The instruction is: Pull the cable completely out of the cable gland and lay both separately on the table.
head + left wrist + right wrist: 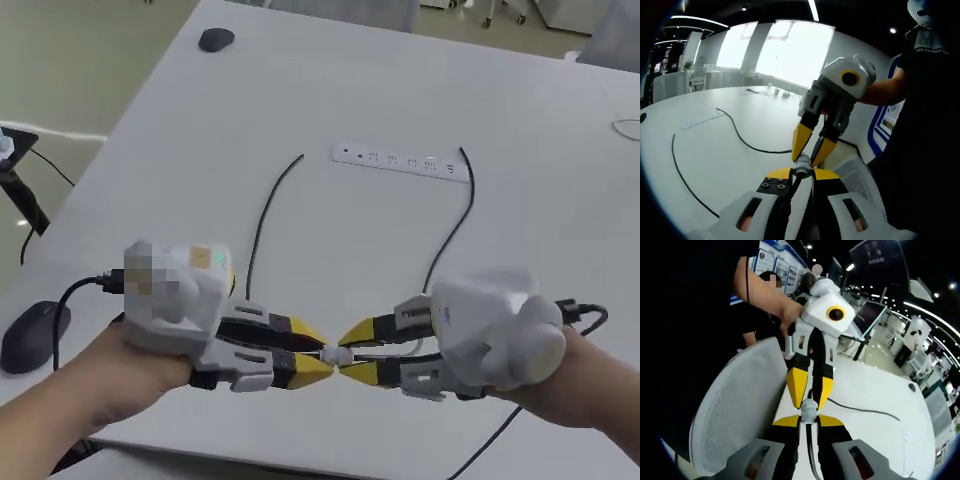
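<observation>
In the head view my two grippers meet tip to tip above the table's near edge. A small pale cable gland [337,355] sits between the tips. The left gripper [322,357] is shut on the gland [802,166]. The right gripper [349,363] is shut on the black cable [818,144] right beside it. In the right gripper view the gland [809,410] lies at my own yellow tips, and the cable [812,450] runs back between the jaws. Two lengths of black cable [258,230] trail away over the white table [340,230].
A white power strip [400,162] lies in the middle of the table, with a dark mouse [216,39] far behind it. Another mouse [32,335] sits at the near left edge. A grey mesh chair back [730,410] stands close under the grippers.
</observation>
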{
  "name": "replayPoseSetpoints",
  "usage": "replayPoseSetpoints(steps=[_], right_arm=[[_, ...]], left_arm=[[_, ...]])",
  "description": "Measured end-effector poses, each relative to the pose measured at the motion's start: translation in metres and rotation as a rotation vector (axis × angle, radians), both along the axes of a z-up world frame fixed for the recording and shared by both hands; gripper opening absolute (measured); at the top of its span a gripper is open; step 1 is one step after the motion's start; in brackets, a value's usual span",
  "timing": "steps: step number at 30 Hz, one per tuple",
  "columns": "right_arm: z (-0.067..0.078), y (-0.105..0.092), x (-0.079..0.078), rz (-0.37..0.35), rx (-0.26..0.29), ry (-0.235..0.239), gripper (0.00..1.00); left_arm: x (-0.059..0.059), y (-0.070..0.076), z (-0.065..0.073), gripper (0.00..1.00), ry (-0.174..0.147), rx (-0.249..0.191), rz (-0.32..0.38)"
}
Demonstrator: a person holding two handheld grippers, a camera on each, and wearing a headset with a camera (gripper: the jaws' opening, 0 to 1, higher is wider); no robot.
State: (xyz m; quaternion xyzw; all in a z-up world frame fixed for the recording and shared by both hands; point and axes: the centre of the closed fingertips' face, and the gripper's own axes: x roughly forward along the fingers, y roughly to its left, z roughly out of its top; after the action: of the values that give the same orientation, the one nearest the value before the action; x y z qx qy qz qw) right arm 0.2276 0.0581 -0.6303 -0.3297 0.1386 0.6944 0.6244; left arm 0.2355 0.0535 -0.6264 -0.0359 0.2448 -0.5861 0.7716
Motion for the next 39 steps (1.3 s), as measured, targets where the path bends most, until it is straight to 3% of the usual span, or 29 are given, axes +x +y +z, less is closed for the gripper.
replayPoseSetpoints(steps=[4,7,10,13,19,22,23,24,25,26,27,29,30,31,34,36,37,39], right_arm=[[0.000,0.001,0.000,0.001,-0.011,-0.051,0.08],[-0.001,0.001,0.001,-0.008,-0.010,-0.043,0.08],[-0.001,0.001,0.002,-0.049,0.000,0.015,0.08],[0.000,0.000,0.003,-0.047,0.014,0.024,0.08],[0.005,0.000,0.004,-0.071,0.044,0.094,0.10],[0.006,-0.003,0.003,-0.108,0.055,0.209,0.18],[0.006,-0.006,-0.001,-0.128,0.047,0.320,0.19],[0.007,-0.006,-0.001,-0.140,0.045,0.349,0.19],[0.008,-0.007,0.003,-0.166,0.060,0.416,0.19],[0.010,-0.007,0.006,-0.180,0.074,0.450,0.20],[0.011,-0.008,0.010,-0.211,0.092,0.527,0.20],[0.008,-0.010,0.011,-0.249,0.076,0.671,0.21],[0.006,-0.011,0.012,-0.235,0.078,0.689,0.19],[0.006,-0.011,0.007,-0.217,0.071,0.761,0.17],[0.004,-0.008,0.006,-0.230,0.068,0.858,0.15],[0.003,-0.006,0.009,-0.223,0.086,0.853,0.14],[0.006,-0.005,0.004,-0.210,0.091,0.912,0.14],[0.006,-0.004,0.000,-0.198,0.085,0.931,0.13]], left_arm=[[0.001,0.000,0.001,0.15,0.001,0.005,0.000],[0.001,0.001,-0.001,0.15,-0.002,0.012,-0.005],[0.000,0.001,-0.001,0.15,-0.005,0.014,-0.007],[0.000,0.001,0.000,0.15,-0.010,0.013,-0.009],[-0.001,0.001,-0.001,0.15,-0.030,0.023,-0.019],[-0.002,0.001,-0.001,0.15,-0.034,0.024,-0.019],[-0.002,0.001,-0.001,0.15,-0.037,0.024,-0.020],[-0.003,0.000,-0.001,0.15,-0.041,0.026,-0.023],[-0.004,0.000,-0.001,0.15,-0.048,0.028,-0.028],[-0.004,0.000,-0.001,0.15,-0.049,0.029,-0.030],[-0.005,-0.001,-0.001,0.15,-0.051,0.030,-0.032],[-0.005,-0.001,-0.001,0.15,-0.058,0.035,-0.035],[-0.006,-0.001,-0.001,0.15,-0.059,0.035,-0.036],[-0.006,-0.002,-0.001,0.15,-0.060,0.035,-0.036],[-0.007,-0.003,-0.001,0.15,-0.067,0.039,-0.040],[-0.007,-0.003,-0.001,0.15,-0.070,0.041,-0.043],[-0.007,-0.003,-0.001,0.15,-0.071,0.042,-0.044],[-0.006,-0.003,-0.001,0.15,-0.072,0.044,-0.043]])
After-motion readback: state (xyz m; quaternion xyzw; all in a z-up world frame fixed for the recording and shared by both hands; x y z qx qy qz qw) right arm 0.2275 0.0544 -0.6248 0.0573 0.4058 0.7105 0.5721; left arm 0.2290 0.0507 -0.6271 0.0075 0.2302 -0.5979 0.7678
